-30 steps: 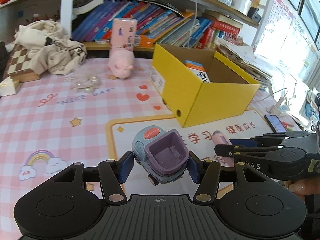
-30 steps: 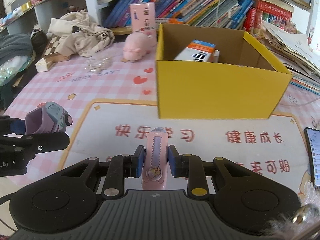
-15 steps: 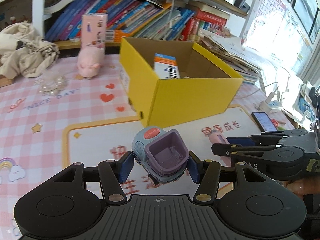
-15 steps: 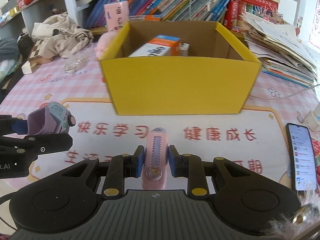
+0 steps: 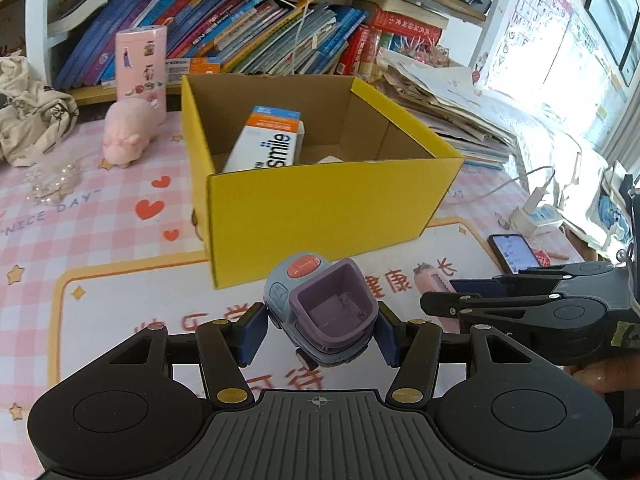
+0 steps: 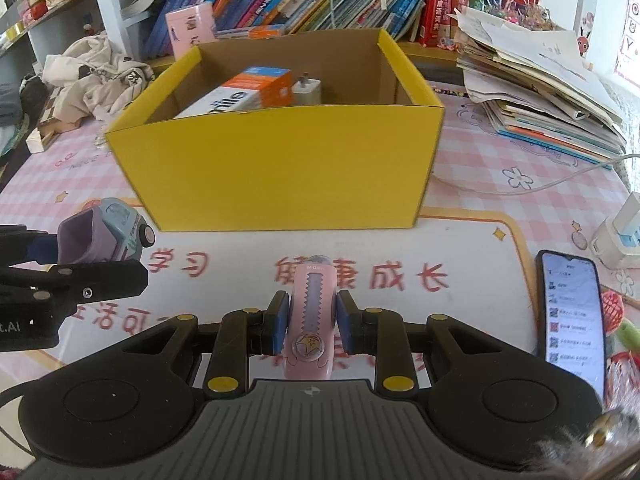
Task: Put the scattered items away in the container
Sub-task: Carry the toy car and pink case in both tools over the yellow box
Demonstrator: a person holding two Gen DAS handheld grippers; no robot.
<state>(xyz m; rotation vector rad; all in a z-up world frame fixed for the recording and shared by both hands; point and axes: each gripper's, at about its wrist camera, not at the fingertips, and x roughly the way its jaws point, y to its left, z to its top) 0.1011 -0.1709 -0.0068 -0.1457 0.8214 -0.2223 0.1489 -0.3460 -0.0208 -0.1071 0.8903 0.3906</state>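
My left gripper (image 5: 320, 334) is shut on a blue-grey toy truck (image 5: 320, 312) with a purple bucket and a red button, carried above the mat just short of the yellow cardboard box (image 5: 320, 216). My right gripper (image 6: 311, 326) is shut on a pink pen-shaped case (image 6: 310, 316) with a zigzag strip and a star. The yellow box (image 6: 280, 172) stands straight ahead of it. Inside the box lie an orange-and-white carton (image 5: 268, 142) and a white plug (image 6: 306, 90). The toy truck (image 6: 104, 236) and the left gripper show at the left edge of the right wrist view.
A pink pig toy (image 5: 130, 134), a pink tin (image 5: 142, 64) and a bead string (image 5: 52, 182) sit left of the box. A phone (image 6: 572, 312) and a white charger (image 5: 536, 216) lie to the right. Books line the shelf behind; a paper stack (image 6: 540, 92) rises at right.
Both grippers, still holding their items, have travelled toward the yellow box, which now looms larger and more central in both views. The pig and cloth slid toward the left edge.
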